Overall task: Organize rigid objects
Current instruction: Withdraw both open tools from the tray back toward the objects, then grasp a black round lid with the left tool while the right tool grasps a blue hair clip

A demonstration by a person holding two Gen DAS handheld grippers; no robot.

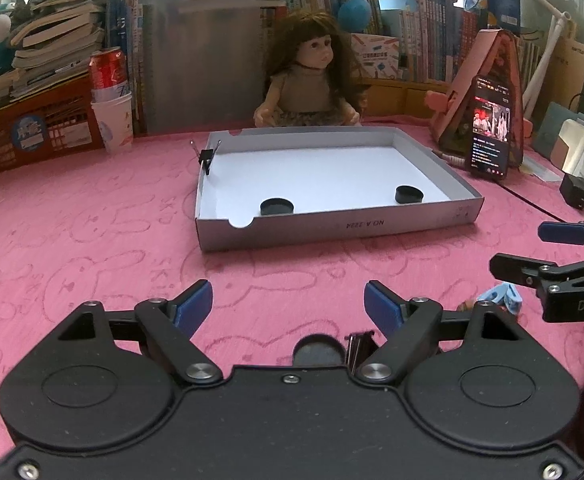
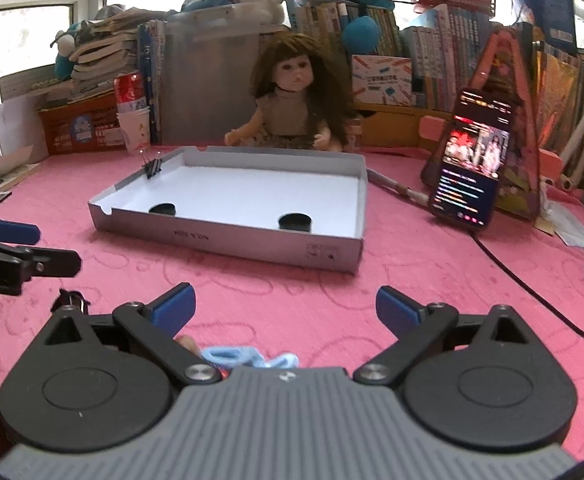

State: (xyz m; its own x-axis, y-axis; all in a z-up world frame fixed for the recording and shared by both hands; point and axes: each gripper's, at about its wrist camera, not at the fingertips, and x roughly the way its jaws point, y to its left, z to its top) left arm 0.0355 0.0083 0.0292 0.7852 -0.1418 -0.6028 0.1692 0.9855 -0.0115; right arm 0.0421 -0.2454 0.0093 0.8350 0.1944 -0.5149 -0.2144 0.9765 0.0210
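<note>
Both tongs are empty. The left gripper (image 1: 288, 306) has its jaws apart with nothing between them. The right gripper (image 2: 286, 306) is spread wide, also on bare cloth. Ahead of both sits the tray (image 1: 331, 228). It holds two black caps (image 1: 276, 206) near its front wall, and a binder clip (image 1: 208, 158) is clipped on its far-left rim, so the job looks partly done. Left to do: another black cap (image 1: 317, 350) and a second clip (image 1: 357, 346) lie right under the left gripper's base. A blue knitted piece (image 2: 248, 356) sits under the right one, probably not rigid.
</note>
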